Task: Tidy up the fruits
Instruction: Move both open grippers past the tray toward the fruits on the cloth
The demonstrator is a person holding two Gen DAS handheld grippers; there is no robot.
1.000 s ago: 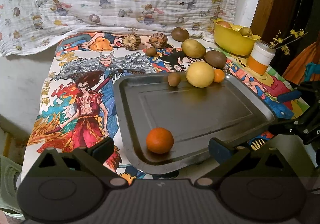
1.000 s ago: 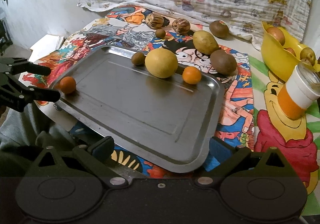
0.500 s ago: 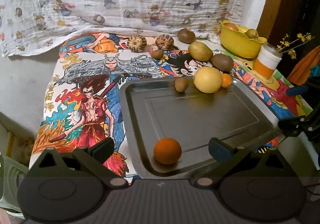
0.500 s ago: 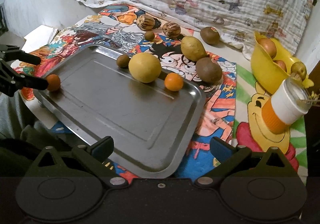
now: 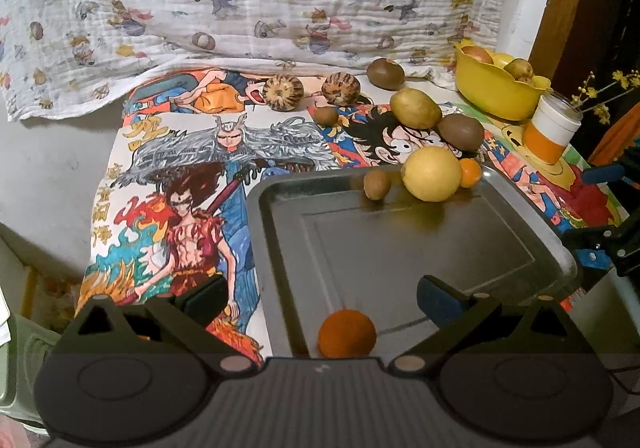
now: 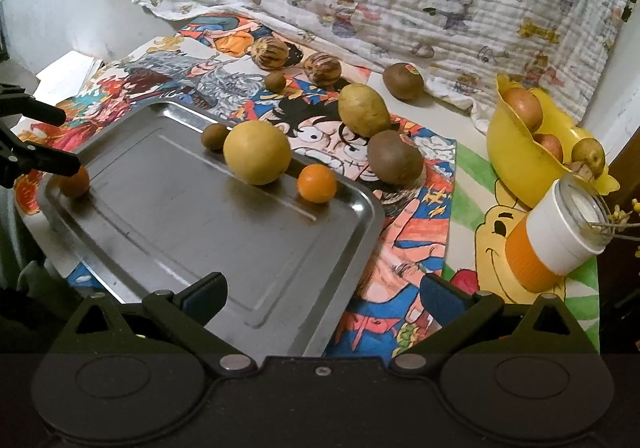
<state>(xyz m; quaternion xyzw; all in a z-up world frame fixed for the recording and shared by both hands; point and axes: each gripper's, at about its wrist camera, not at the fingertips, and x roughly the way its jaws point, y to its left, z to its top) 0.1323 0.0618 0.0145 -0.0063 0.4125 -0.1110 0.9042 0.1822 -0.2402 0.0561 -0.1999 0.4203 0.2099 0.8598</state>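
On the metal tray (image 6: 208,232), 1 orange (image 5: 347,333) sits at the 6 o'clock edge in the left wrist view. At 12 o'clock, a small kiwi (image 5: 376,184), big yellow citrus (image 5: 431,173) and small orange (image 5: 469,172) line the rim.

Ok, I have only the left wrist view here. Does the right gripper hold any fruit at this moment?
Observer: No. The right wrist view shows the right gripper open, with nothing between its fingers; it looks over the tray.
Operator: And the far kiwi, near the blanket, has it any label?
Observer: Yes. The far kiwi carries a small sticker on top, on the side that your camera does not see.
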